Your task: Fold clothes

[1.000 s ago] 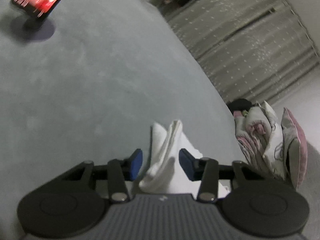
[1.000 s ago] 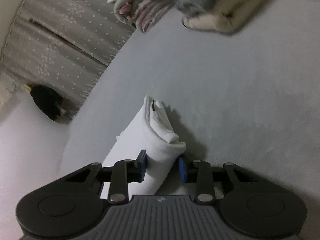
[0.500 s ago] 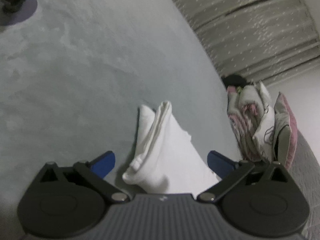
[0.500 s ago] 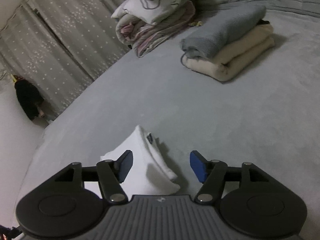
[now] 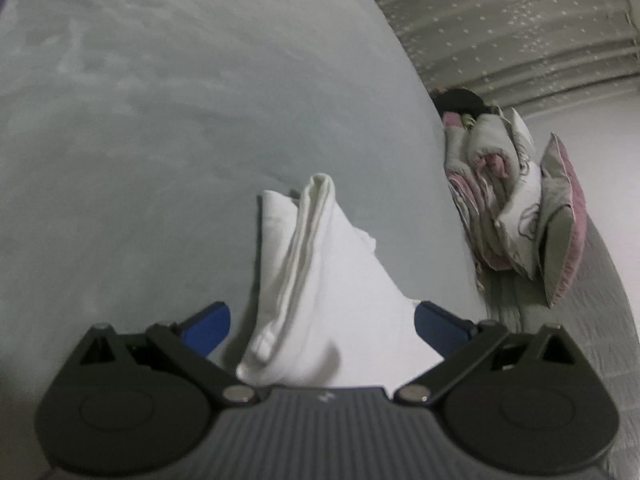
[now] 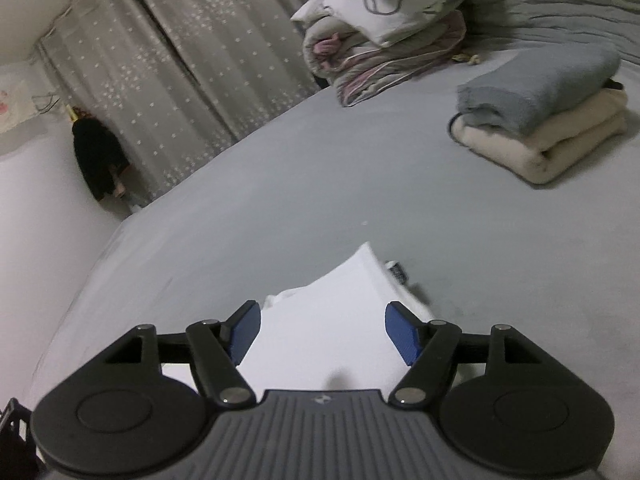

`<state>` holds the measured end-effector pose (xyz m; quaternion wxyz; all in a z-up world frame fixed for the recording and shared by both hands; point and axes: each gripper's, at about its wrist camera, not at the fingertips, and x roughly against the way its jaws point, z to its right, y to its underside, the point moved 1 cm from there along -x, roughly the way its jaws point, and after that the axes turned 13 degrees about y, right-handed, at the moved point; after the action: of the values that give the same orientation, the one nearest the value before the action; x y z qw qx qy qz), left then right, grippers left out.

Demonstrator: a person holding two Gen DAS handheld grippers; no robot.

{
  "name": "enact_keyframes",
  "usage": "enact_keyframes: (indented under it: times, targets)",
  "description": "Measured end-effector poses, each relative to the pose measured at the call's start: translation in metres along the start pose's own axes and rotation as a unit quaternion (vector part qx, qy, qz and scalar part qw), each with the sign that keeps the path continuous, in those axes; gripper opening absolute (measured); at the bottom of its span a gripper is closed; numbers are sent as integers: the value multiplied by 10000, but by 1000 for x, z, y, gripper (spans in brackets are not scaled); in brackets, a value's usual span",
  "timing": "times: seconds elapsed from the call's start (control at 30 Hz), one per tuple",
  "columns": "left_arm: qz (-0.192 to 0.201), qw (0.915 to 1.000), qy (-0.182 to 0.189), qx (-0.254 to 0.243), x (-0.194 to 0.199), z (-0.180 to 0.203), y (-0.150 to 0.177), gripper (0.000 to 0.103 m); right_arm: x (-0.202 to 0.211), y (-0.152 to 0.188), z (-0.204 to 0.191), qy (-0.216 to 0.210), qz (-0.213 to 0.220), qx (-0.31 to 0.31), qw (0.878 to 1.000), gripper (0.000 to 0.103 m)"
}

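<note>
A folded white garment [image 5: 320, 276] lies on the grey bed [image 5: 160, 120]. My left gripper [image 5: 322, 326] is open, its blue pads wide apart on either side of the garment's near end and above it. The garment also shows in the right wrist view [image 6: 332, 320], with a small dark label at its far edge. My right gripper [image 6: 322, 334] is open too, its pads spread over the garment's near part. Neither gripper holds anything.
A stack of a grey towel [image 6: 536, 84] on a cream towel [image 6: 544, 140] lies far right on the bed. Folded quilts and pillows [image 6: 380, 36] are piled at the head. Dotted curtains [image 6: 180, 68] hang beyond the bed's edge.
Both grippers opened and let go of the white garment, then drew back and rose. The garment now lies flatter on the bed.
</note>
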<state>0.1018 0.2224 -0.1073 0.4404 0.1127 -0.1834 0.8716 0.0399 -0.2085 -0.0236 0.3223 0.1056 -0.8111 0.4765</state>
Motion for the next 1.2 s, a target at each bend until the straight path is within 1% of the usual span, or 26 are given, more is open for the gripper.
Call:
enact_keyframes:
  times: [0.13, 0.2, 0.23, 0.27, 0.3, 0.33, 0.37, 0.4, 0.43, 0.47, 0.5, 0.53, 0.6, 0.7, 0.8, 0.87, 0.93, 0.97, 1.03, 1.2]
  targets:
    - [-111, 9998, 165, -20, -5, -6, -4, 100, -2, 3, -14, -154, 94, 236, 9996, 69]
    - [-144, 9996, 210, -88, -8, -7, -5, 98, -4, 5, -22, -231, 145, 362, 9990, 69]
    - [-149, 9996, 208, -148, -11, -7, -6, 93, -5, 6, -26, -287, 148, 437, 9985, 69]
    - [-135, 9995, 185, -222, -13, -7, -6, 82, -7, 8, -30, -353, 137, 519, 9979, 69]
    - [-112, 9994, 140, -280, -16, -8, -6, 66, -9, 10, -34, -420, 126, 601, 9972, 69]
    - [-90, 9994, 83, -323, -19, -9, -6, 56, -11, 11, -38, -486, 115, 682, 9964, 66]
    - [-69, 9993, 26, -365, -22, -10, -5, 45, -13, 13, -42, -552, 104, 764, 9955, 57]
    - [-50, 9991, -15, -415, -24, -10, -4, 36, -15, 15, -46, -618, 92, 846, 9945, 51]
    - [-37, 9991, -35, -432, -25, -11, -4, 33, -17, 17, -50, -684, 81, 928, 9933, 41]
    - [-26, 9991, -48, -421, -26, -11, -4, 31, -20, 18, -53, -731, 78, 1011, 9922, 29]
    - [-11, 9992, -34, -388, -26, -11, -4, 25, -22, 20, -57, -775, 80, 1098, 9909, 22]
    - [7, 9994, 0, -338, -25, -10, -5, 24, -25, 22, -61, -827, 68, 1187, 9895, 13]
    - [69, 9993, 70, -348, -23, -6, -4, 20, -30, 25, -68, -937, 39, 1314, 9869, 12]
    - [164, 9986, 116, -481, -20, 7, -1, 19, -38, 32, -78, -1139, -89, 1518, 9818, 9]
    - [240, 9983, 174, -503, -17, 20, -1, 19, -47, 40, -85, -1209, -259, 1722, 9773, 8]
    - [269, 9980, 195, -535, -17, 29, 0, 19, -59, 46, -89, -1114, -437, 1891, 9746, 7]
    - [269, 9978, 220, -564, -18, 39, 2, 18, -76, 55, -90, -895, -708, 2048, 9721, 0]
    - [253, 9978, 224, -579, -19, 44, 3, 18, -80, 55, -88, -887, -807, 1999, 9724, 0]
    - [258, 9970, 155, -715, -21, 58, 7, 18, -82, 51, -80, -1000, -953, 1755, 9747, 0]
    - [274, 9929, -140, -1146, -30, 105, 19, 18, -86, 40, -62, -1277, -1315, 1137, 9765, 0]
